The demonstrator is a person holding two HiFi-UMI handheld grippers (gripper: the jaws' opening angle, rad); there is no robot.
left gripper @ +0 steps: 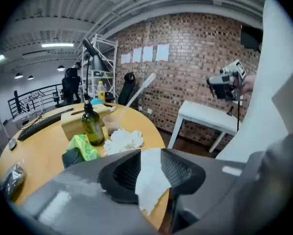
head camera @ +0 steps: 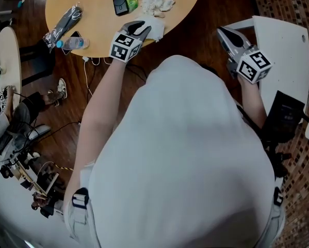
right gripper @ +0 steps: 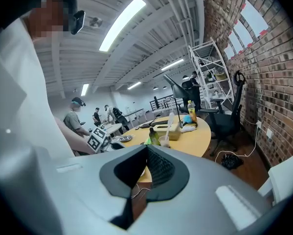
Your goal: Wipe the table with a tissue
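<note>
The tissue (left gripper: 151, 180) is a flat white sheet hanging between the jaws of the left gripper (left gripper: 148, 153), right at the near edge of the round wooden desk (left gripper: 38, 151). The jaws stand apart with the sheet loose in the gap, lying against the right-hand jaw, so the gripper is released rather than clamped on it. From the head view the same sheet (head camera: 155, 27) sits at the desk's rim (head camera: 97, 25) under the tip of the left gripper (head camera: 139, 27).

Just behind it on the desk is a heap of crumpled tissues (left gripper: 124, 140). Beside the heap are a green packet (left gripper: 85, 146) and a dark bottle (left gripper: 92, 126), with a cup (left gripper: 112, 125) and a wooden tissue box (left gripper: 75, 119) further back.

The right gripper (right gripper: 147, 147) is clenched with nothing between its jaws. It is held off the desk, well apart from the tissue, near a white side table (head camera: 278, 50)
</note>
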